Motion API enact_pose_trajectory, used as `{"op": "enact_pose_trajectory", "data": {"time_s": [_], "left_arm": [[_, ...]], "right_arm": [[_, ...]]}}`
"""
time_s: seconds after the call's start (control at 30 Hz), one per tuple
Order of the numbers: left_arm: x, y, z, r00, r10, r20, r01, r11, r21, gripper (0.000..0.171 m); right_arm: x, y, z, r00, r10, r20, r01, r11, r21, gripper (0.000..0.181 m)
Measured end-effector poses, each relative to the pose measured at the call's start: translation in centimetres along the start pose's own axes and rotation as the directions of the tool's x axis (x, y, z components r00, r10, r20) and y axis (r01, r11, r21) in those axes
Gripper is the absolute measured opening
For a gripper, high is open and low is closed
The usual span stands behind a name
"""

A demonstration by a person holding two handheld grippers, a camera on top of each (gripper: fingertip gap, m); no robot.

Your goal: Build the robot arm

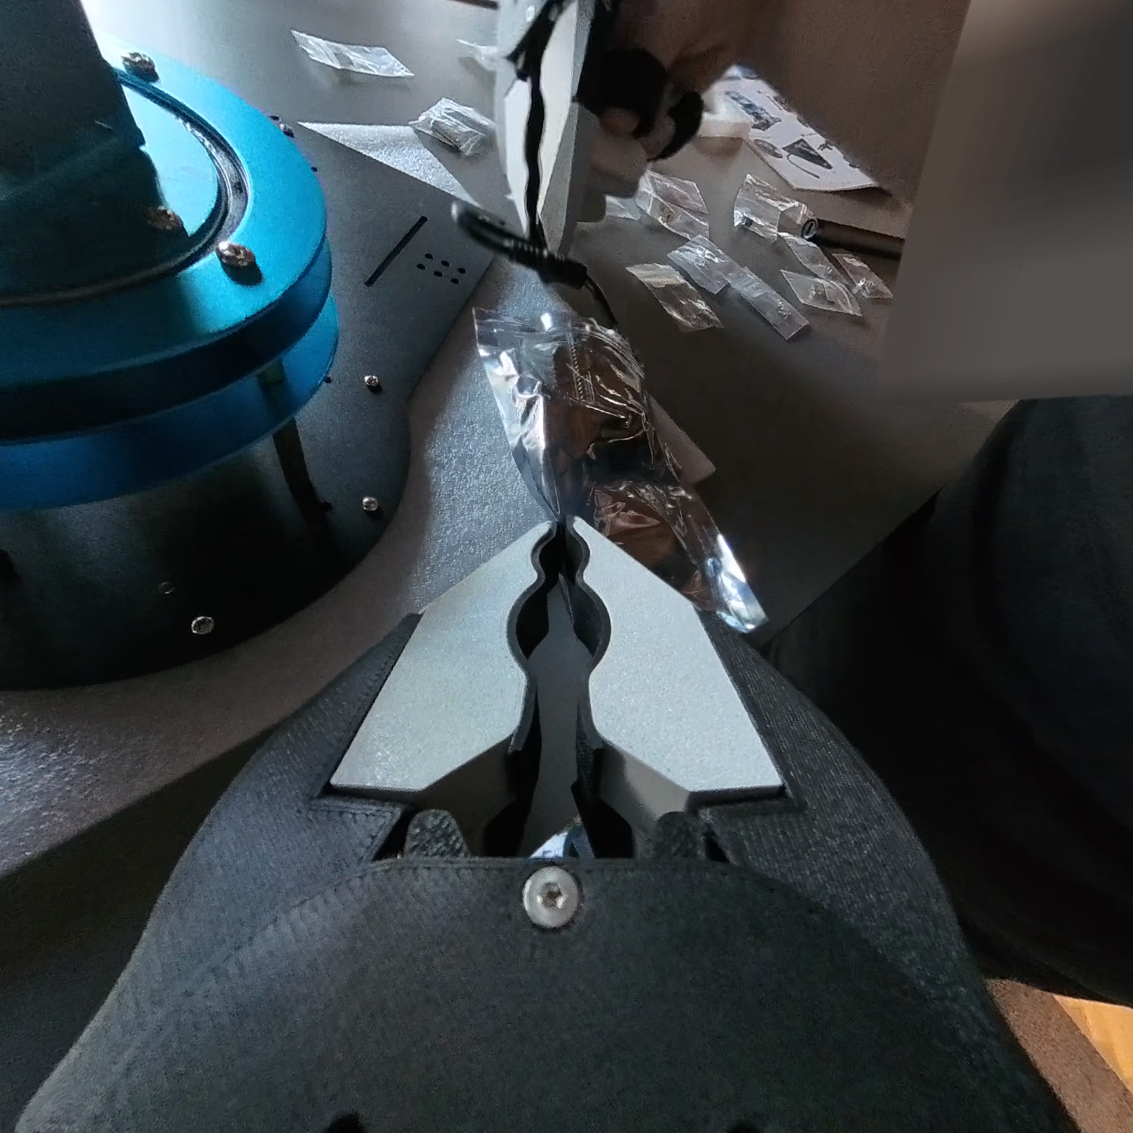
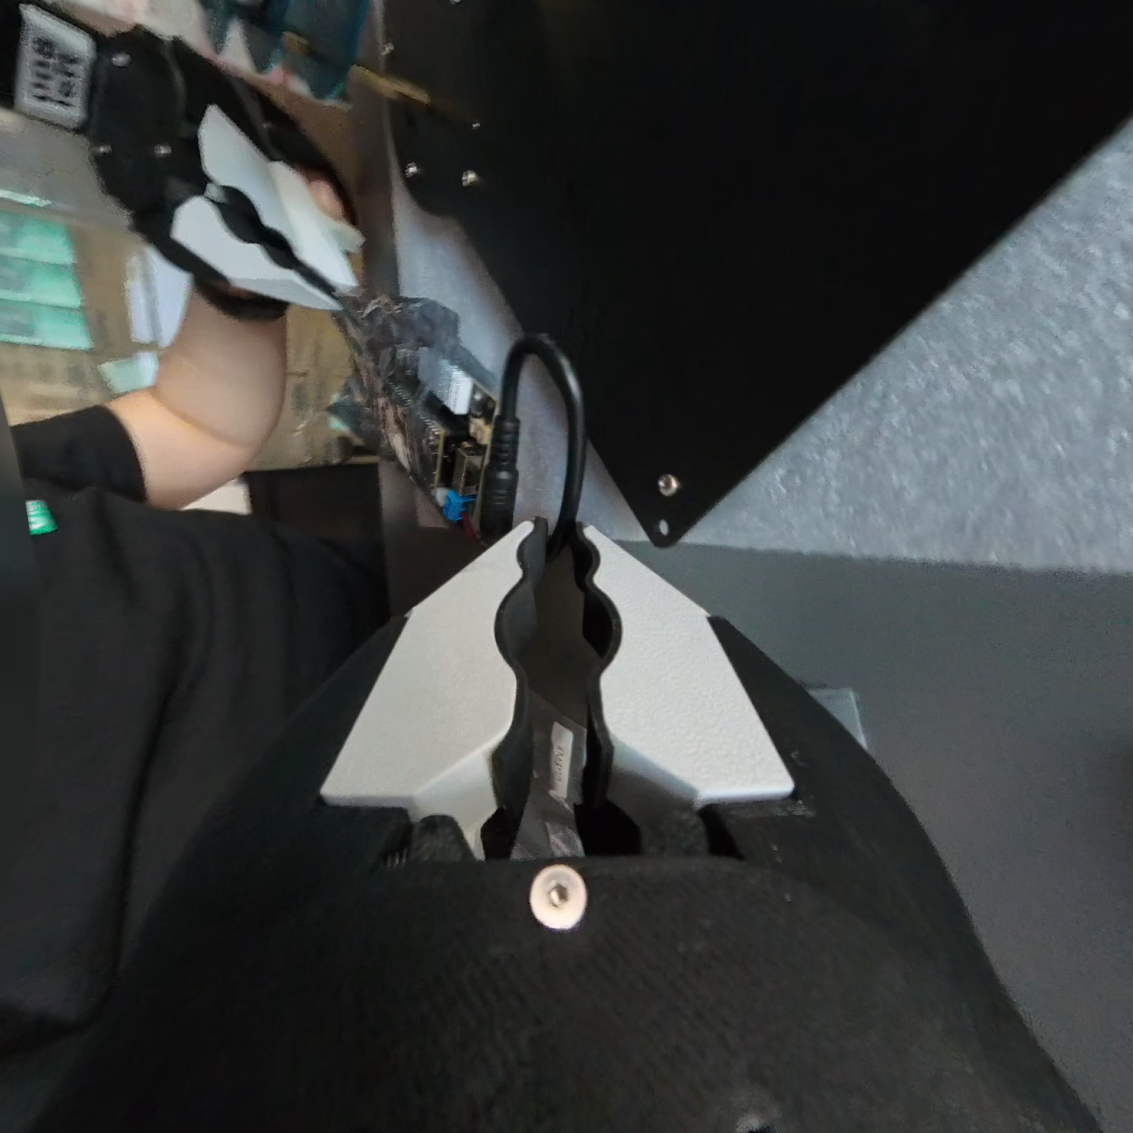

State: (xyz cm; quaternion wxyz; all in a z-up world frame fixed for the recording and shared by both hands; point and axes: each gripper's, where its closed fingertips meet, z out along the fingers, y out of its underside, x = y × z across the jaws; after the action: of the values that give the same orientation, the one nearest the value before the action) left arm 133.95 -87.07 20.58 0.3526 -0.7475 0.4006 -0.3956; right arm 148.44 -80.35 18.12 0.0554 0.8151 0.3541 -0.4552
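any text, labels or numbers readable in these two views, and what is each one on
White label on the left gripper, which pinches a silvery bag: blurred, unreadable.
White tag between the fingers of the right gripper, which pinches a black cable: print too small.
Printed sheet: too small to read.

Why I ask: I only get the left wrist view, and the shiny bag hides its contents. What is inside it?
Observer: A circuit board sticks out of the bag's far end.
Operator: Where is the cable's plug?
Observer: The plug lies alongside the board's edge; seated or not, I cannot tell.
Operator: Any markers on the board?
Observer: A small blue connector, near the right tongs shut on the cable.
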Motion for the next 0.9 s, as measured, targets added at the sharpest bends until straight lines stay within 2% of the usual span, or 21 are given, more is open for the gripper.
{"op": "enact_pose_trajectory", "data": {"time_s": [0.07, 0.13, 0.17, 0.23, 0.3, 0.37, 0.4, 0.43, 0.5, 0.57, 0.63, 0.7, 0.77, 0.83, 0.9], "left_arm": [[-0.1, -0.2, 0.1, 1.0, -0.001, -0.001, 0.001, 1.0, -0.006, 0.0], [-0.3, -0.3, 0.1, 1.0, -0.002, 0.003, 0.002, 1.0, -0.019, 0.0], [-0.3, -0.3, 0.1, 1.0, -0.01, 0.003, 0.01, 1.0, -0.024, 0.0], [-0.5, -0.3, 0.0, 0.999, -0.041, 0.005, 0.041, 0.999, -0.024, 0.001], [-1.2, -0.6, -0.3, 0.995, -0.087, 0.045, 0.086, 0.996, 0.008, 0.012], [-1.8, -0.9, -1.2, 0.979, -0.188, 0.082, 0.184, 0.982, 0.051, 0.035], [-1.9, -1.2, -1.9, 0.962, -0.255, 0.092, 0.247, 0.965, 0.092, 0.039], [-1.7, -1.6, -2.8, 0.944, -0.319, 0.086, 0.303, 0.94, 0.156, 0.042], [-1.2, -1.6, -4.3, 0.884, -0.461, 0.081, 0.424, 0.861, 0.279, 0.033], [0.1, -0.2, -4.3, 0.814, -0.579, 0.038, 0.543, 0.783, 0.302, 0.031], [1.7, 1.7, -3.3, 0.747, -0.665, 0.005, 0.641, 0.722, 0.26, 0.03], [3.3, 2.5, -2.1, 0.708, -0.706, -0.03, 0.692, 0.684, 0.232, 0.027], [4.3, 3.4, -0.7, 0.712, -0.702, 0.012, 0.689, 0.703, 0.178, 0.028], [4.8, 3.3, 0.2, 0.73, -0.682, 0.035, 0.67, 0.725, 0.161, 0.024], [4.9, 3.2, 0.6, 0.724, -0.689, 0.039, 0.677, 0.72, 0.15, 0.023]], "right_arm": [[0.2, 0.0, -0.5, 0.997, -0.042, -0.066, 0.045, 0.998, 0.051, 0.011], [0.7, 0.0, -1.6, 0.986, -0.051, -0.158, 0.067, 0.993, 0.098, 0.029], [0.6, -0.1, -2.3, 0.979, -0.073, -0.191, 0.098, 0.987, 0.125, 0.033], [-0.8, -0.3, -3.5, 0.947, -0.197, -0.254, 0.245, 0.953, 0.177, 0.033], [-3.3, -0.2, -3.5, 0.841, -0.425, -0.335, 0.503, 0.842, 0.194, 0.043], [-5.8, 0.7, -1.7, 0.698, -0.616, -0.366, 0.701, 0.691, 0.176, 0.045], [-5.9, 1.3, -0.6, 0.674, -0.641, -0.368, 0.722, 0.676, 0.147, 0.038], [-5.7, 1.9, 0.3, 0.697, -0.622, -0.357, 0.698, 0.703, 0.138, 0.033], [-5.4, 2.5, 1.4, 0.757, -0.563, -0.333, 0.634, 0.755, 0.166, 0.016], [-5.5, 2.8, 1.9, 0.74, -0.553, -0.382, 0.649, 0.737, 0.19, 0.014], [-5.3, 3.0, 2.1, 0.667, -0.555, -0.496, 0.701, 0.694, 0.166, 0.009], [-4.8, 3.0, 2.3, 0.583, -0.548, -0.6, 0.737, 0.668, 0.107, 0.009], [-4.7, 2.7, 2.4, 0.452, -0.582, -0.676, 0.802, 0.597, 0.022, 0.012], [-5.3, 2.3, 2.6, 0.298, -0.63, -0.717, 0.878, 0.476, -0.054, 0.019], [-4.7, 2.2, 2.7, 0.197, -0.644, -0.739, 0.885, 0.441, -0.149, 0.024]]}}
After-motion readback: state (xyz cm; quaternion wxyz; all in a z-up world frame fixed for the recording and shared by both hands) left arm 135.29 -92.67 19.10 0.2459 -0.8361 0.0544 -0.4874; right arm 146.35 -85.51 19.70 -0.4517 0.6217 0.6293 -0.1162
